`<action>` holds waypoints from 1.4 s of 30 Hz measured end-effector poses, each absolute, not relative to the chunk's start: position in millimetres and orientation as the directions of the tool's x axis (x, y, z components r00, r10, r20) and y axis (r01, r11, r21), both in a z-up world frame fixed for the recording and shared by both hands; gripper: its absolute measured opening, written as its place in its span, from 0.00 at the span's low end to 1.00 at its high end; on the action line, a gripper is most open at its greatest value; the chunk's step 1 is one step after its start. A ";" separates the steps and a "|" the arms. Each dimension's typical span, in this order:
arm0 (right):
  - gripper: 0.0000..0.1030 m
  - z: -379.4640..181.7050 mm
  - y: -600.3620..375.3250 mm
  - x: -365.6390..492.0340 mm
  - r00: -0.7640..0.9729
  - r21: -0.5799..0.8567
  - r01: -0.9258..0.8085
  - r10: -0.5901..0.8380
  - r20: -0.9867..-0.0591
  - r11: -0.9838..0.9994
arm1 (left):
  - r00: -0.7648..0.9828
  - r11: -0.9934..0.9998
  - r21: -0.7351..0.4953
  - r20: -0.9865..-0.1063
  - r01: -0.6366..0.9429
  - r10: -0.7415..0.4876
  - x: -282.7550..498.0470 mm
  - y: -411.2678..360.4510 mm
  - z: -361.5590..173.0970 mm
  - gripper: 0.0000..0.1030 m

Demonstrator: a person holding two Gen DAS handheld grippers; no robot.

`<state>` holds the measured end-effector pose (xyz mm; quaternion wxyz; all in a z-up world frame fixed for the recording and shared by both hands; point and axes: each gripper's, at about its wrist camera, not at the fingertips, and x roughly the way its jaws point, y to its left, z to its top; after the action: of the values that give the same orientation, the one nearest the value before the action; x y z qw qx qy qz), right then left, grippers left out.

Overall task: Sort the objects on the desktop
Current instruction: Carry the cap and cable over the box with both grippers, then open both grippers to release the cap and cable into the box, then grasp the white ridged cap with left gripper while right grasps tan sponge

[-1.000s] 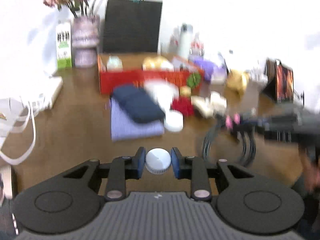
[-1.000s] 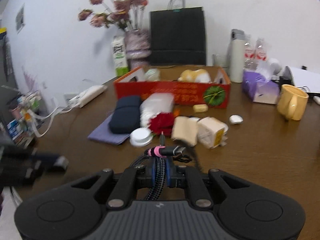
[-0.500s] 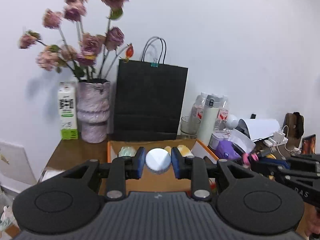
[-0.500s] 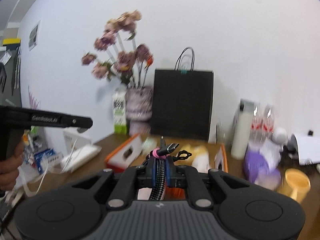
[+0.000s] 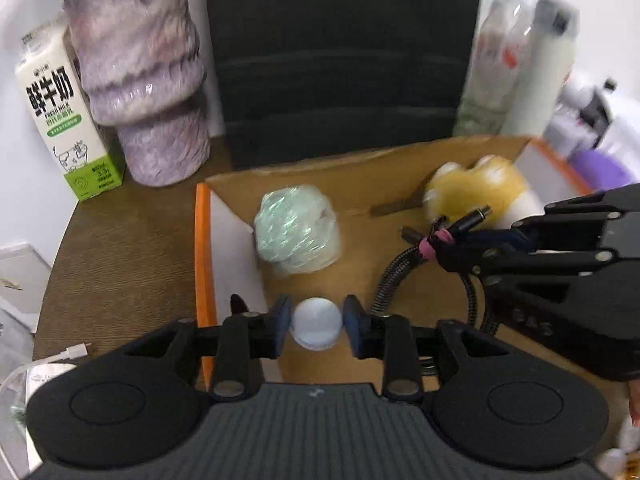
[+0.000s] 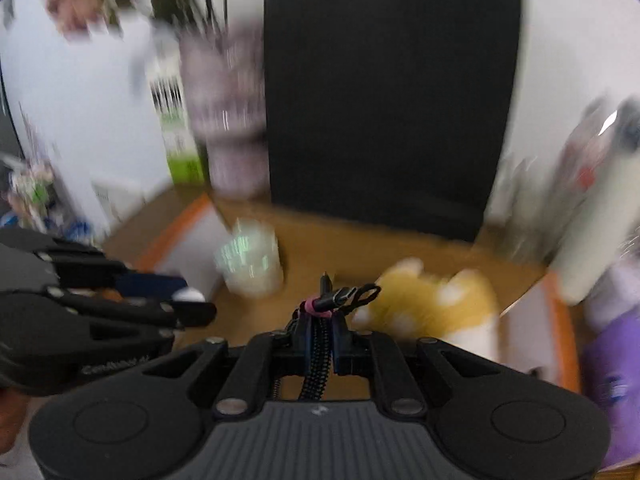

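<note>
My left gripper (image 5: 316, 322) is shut on a small white round jar (image 5: 316, 327) and holds it above the left part of an orange cardboard box (image 5: 202, 248). My right gripper (image 6: 320, 334) is shut on a coiled black braided cable (image 6: 318, 354) with a pink tie; it reaches in from the right in the left wrist view (image 5: 460, 248), over the same box (image 6: 560, 320). Inside the box lie a pale green wrapped bundle (image 5: 298, 234) and a yellow and white plush toy (image 5: 480, 192). The left gripper also shows at the left of the right wrist view (image 6: 188, 300).
A black paper bag (image 5: 344, 52) stands right behind the box. A purple vase (image 5: 144, 80) and a milk carton (image 5: 64, 120) stand at the back left. Bottles and a white flask (image 5: 544, 64) stand at the back right, a purple object (image 6: 612, 380) beside the box.
Both grippers have lifted from the table, swung forward and tilted down over the orange box, each still holding its object. The box interior now fills both views.
</note>
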<state>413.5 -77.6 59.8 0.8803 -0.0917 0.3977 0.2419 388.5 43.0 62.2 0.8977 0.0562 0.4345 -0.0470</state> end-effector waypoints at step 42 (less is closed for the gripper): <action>0.82 6.4 -201.2 27.0 0.773 -0.046 -0.394 0.304 -0.557 0.918 | 0.813 0.995 -0.076 -0.575 0.058 -0.091 24.6 15.3 18.3 1.00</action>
<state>27.0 -201.2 6.4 0.9380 -0.0805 0.2810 0.1861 24.6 15.3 18.3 0.9517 -0.0272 0.3033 -0.0391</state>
